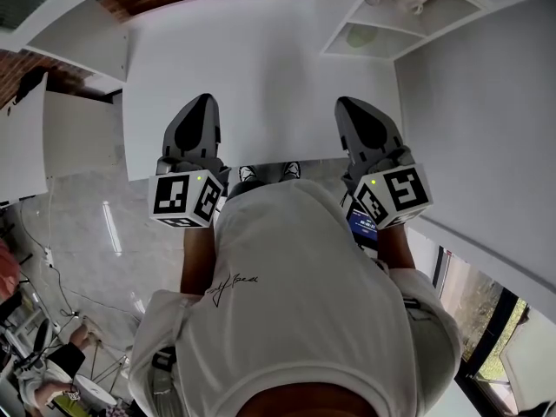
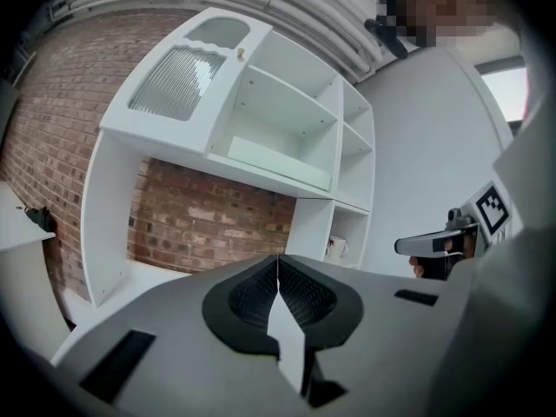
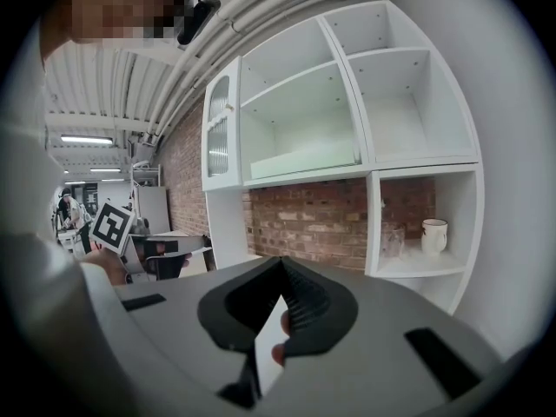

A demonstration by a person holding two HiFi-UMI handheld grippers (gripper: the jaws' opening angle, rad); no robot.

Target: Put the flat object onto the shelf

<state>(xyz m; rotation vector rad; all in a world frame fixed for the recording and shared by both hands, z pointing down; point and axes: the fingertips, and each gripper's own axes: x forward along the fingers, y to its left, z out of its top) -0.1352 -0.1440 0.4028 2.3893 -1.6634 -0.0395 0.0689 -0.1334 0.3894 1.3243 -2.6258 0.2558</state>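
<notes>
My left gripper and right gripper are side by side over the near edge of a white table. Both are shut and hold nothing. In the left gripper view the left gripper's tips meet, and the right gripper shows at the right. The right gripper's tips meet too. A white shelf unit stands ahead against a brick wall. A pale flat slab lies on its wide middle shelf, also visible as the slab in the left gripper view. In the head view the shelf unit is at the top right.
A white mug and a clear glass stand in the lower right compartment. A cupboard door with ribbed glass closes the shelf unit's left part. A grey wall runs along the right. Another white table stands to the left.
</notes>
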